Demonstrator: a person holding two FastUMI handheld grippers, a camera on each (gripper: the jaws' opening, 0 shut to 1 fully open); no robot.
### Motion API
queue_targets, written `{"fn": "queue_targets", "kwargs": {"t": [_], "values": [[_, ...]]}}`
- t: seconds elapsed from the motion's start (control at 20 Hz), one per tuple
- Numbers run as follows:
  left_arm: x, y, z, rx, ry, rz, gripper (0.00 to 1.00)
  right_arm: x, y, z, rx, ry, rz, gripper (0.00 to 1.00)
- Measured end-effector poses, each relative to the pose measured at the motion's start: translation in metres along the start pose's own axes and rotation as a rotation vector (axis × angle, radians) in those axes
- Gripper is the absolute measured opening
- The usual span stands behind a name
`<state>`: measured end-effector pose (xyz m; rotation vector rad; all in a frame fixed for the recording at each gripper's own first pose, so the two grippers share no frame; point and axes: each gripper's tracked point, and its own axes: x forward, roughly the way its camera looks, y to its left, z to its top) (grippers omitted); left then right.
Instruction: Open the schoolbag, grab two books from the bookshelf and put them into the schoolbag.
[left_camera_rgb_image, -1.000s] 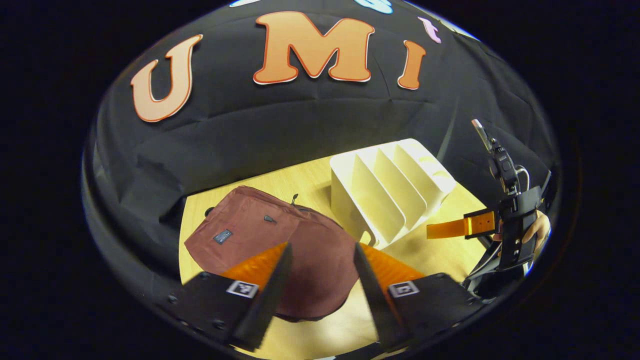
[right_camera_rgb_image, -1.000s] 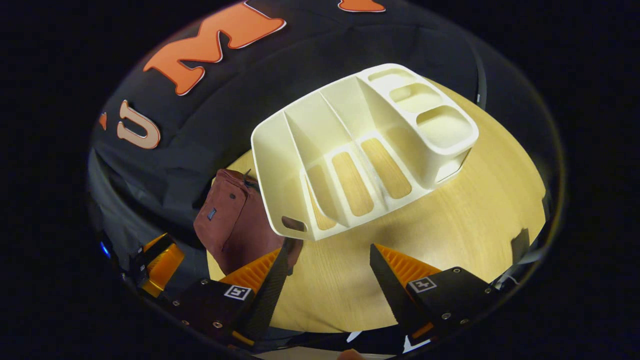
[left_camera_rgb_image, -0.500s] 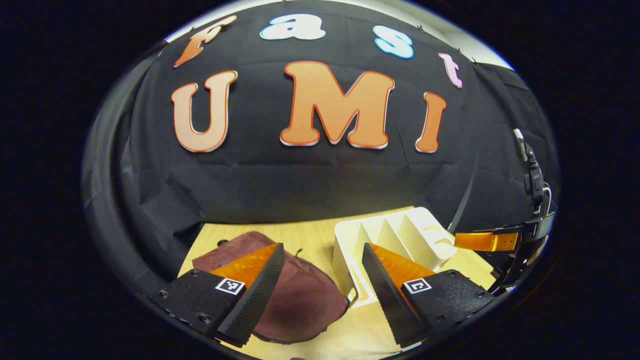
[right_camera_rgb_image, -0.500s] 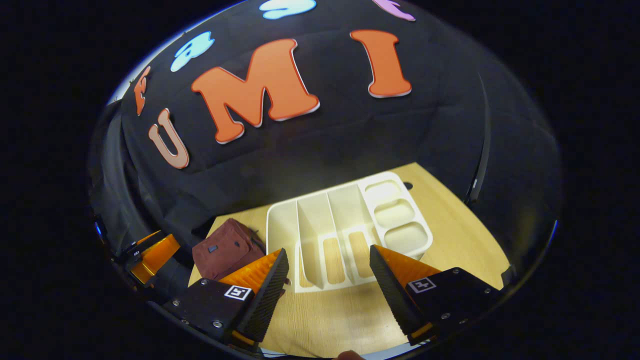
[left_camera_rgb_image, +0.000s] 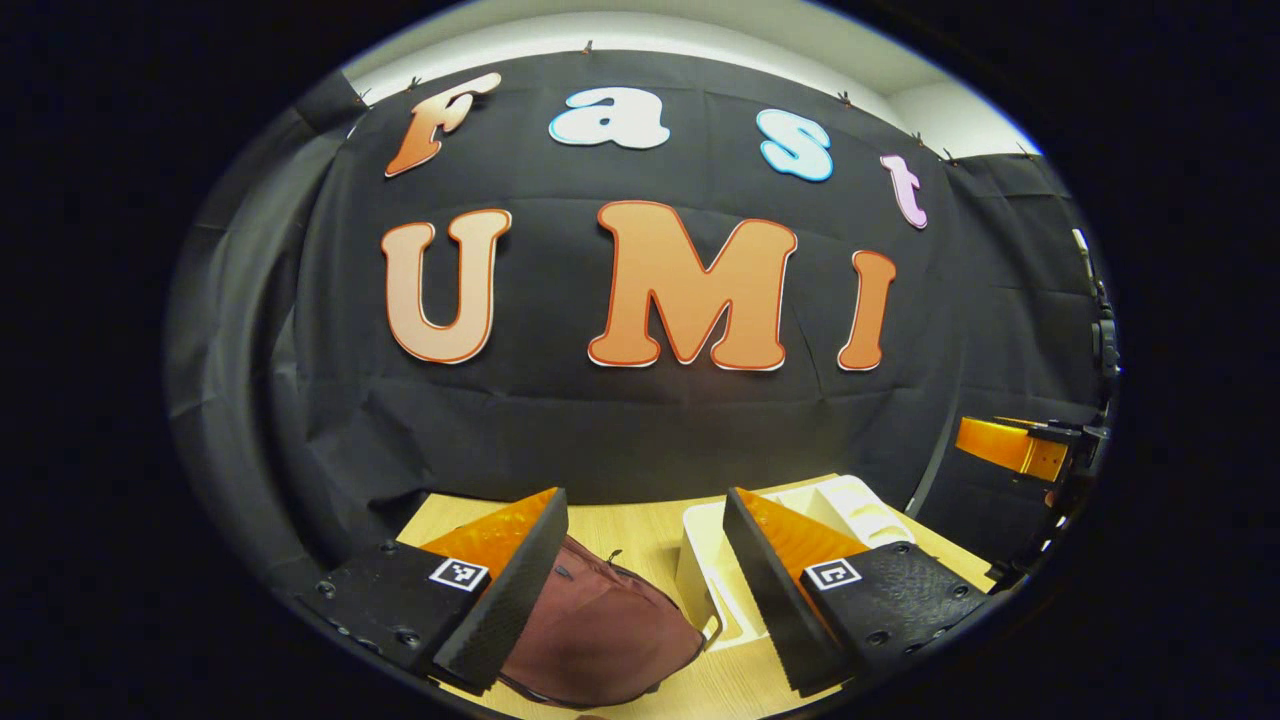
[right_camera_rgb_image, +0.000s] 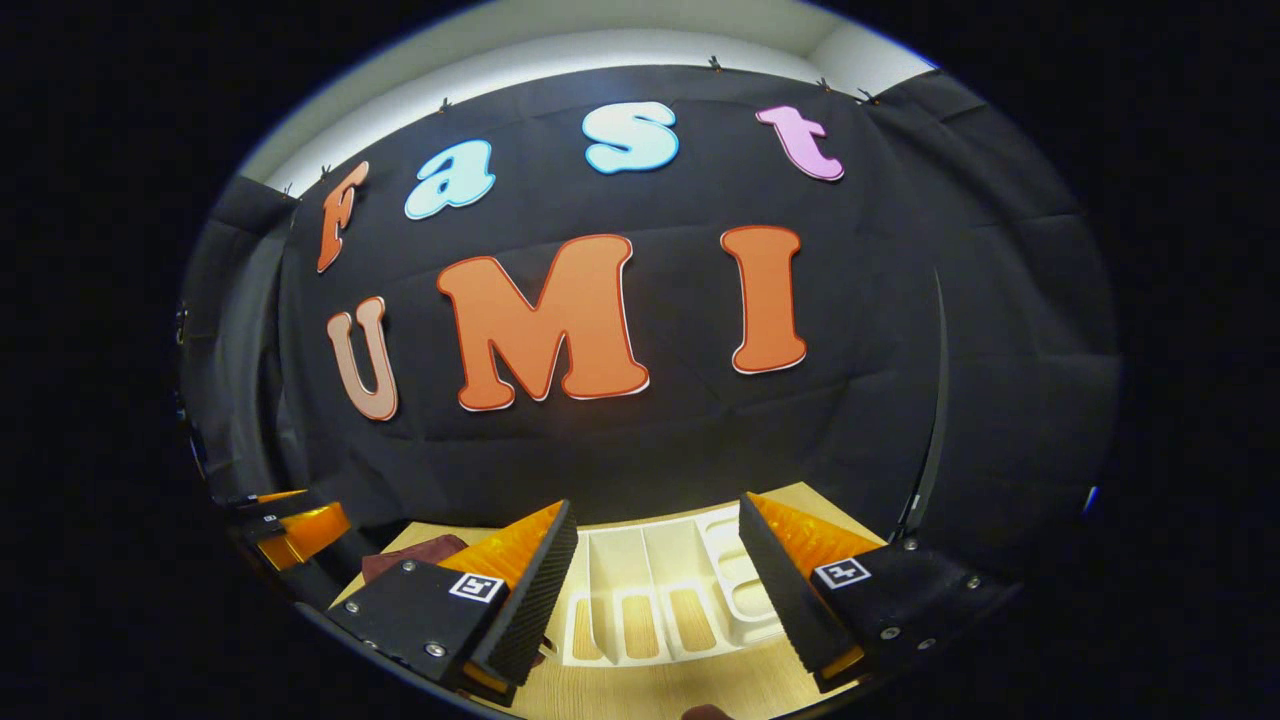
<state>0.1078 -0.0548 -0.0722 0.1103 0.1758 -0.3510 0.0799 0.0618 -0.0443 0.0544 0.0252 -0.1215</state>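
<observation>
Here, both grippers were spread wide and held nothing. Between the left gripper fingers, at bottom centre, the maroon schoolbag lay zipped beside the white bookshelf; the right gripper framed the bookshelf's slots.

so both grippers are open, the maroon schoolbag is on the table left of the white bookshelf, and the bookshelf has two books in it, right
Not quite: the bookshelf holds no books. The right gripper view looks into its slots, and the ones that show are bare. The rest stands: the left gripper and right gripper are open, and the maroon schoolbag lies on the table left of the bookshelf.
</observation>
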Motion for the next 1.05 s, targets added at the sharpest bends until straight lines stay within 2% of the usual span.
{"fn": "queue_targets", "kwargs": {"t": [0.05, 0.1, 0.25, 0.3, 0.4, 0.6, 0.65, 0.7, 1.05], "values": [[-0.003, 0.001, 0.003, 0.006, -0.009, 0.002, 0.99, -0.004, 0.001, -0.002, 0.007, -0.005, -0.004, 1.0], [-0.006, 0.001, 0.002, 0.008, -0.013, 0.0, 0.99, -0.005, 0.001, -0.003, 0.013, -0.009, -0.011, 0.97], [-0.012, 0.003, 0.001, -0.001, -0.013, -0.006, 0.99, -0.018, 0.002, -0.009, 0.01, -0.016, -0.04, 0.96], [-0.013, 0.004, 0.001, -0.007, -0.013, -0.007, 0.99, -0.022, 0.002, -0.007, 0.005, -0.026, -0.047, 1.0], [-0.017, 0.003, 0.0, -0.001, -0.013, -0.016, 0.99, -0.023, 0.004, -0.005, -0.004, -0.042, -0.06, 0.97], [-0.024, 0.011, -0.003, 0.014, -0.014, -0.003, 0.99, -0.027, 0.005, -0.011, 0.016, -0.028, -0.057, 0.97], [-0.026, 0.012, -0.002, 0.013, -0.019, -0.004, 0.99, -0.03, 0.005, -0.01, 0.03, -0.03, -0.053, 1.0], [-0.028, 0.014, -0.002, 0.016, -0.023, -0.004, 0.99, -0.032, 0.007, -0.01, 0.041, -0.035, -0.048, 0.97], [-0.035, 0.029, 0.003, -0.003, -0.036, 0.045, 0.99, -0.045, 0.005, -0.005, 0.041, -0.056, -0.046, 0.97]]}}
